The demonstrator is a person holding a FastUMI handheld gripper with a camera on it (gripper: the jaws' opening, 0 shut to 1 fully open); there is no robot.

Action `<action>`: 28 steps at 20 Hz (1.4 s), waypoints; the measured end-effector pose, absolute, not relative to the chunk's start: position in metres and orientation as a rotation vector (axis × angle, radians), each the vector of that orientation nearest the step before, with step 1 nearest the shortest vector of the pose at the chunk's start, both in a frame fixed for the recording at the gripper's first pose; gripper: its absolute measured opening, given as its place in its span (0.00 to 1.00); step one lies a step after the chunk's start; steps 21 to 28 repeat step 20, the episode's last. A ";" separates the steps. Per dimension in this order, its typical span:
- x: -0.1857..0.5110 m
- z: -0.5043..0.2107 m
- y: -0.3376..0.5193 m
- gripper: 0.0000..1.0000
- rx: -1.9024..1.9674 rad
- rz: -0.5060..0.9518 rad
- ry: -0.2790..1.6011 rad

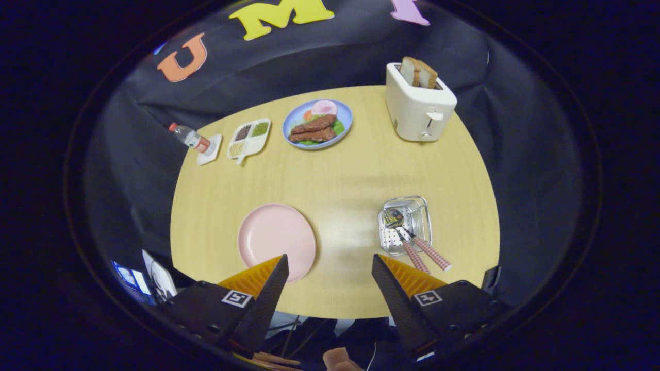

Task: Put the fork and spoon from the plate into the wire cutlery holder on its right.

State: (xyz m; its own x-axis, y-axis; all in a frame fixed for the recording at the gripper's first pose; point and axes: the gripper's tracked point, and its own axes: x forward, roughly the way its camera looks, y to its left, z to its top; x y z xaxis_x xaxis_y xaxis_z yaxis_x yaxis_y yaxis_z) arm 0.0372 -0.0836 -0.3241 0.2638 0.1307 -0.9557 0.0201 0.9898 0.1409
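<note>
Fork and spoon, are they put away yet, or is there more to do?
Looks done: the fork and spoon both sit in the wire cutlery holder, checked handles sticking out over its rim. The pink plate is bare. The gripper is open with nothing between its fingers, above the table. Nothing appears left.

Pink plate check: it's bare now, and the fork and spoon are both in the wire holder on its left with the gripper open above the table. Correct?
Not quite. In the gripper view the wire holder stands to the right of the pink plate, not its left. The rest holds: the plate is bare, the fork and spoon are in the holder, and the gripper is open.
</note>
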 end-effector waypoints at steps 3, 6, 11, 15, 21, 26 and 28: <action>0.038 -0.300 -0.057 0.98 0.131 0.021 1.175; 0.036 -0.271 -0.034 0.98 0.122 -0.023 1.070; 0.036 -0.213 0.001 0.97 0.089 -0.044 0.874; 0.036 -0.168 0.021 0.97 0.072 -0.048 0.709; 0.032 -0.120 0.028 0.97 0.046 -0.069 0.533; 0.032 -0.120 0.028 0.97 0.046 -0.069 0.533; 0.032 -0.120 0.028 0.97 0.046 -0.069 0.533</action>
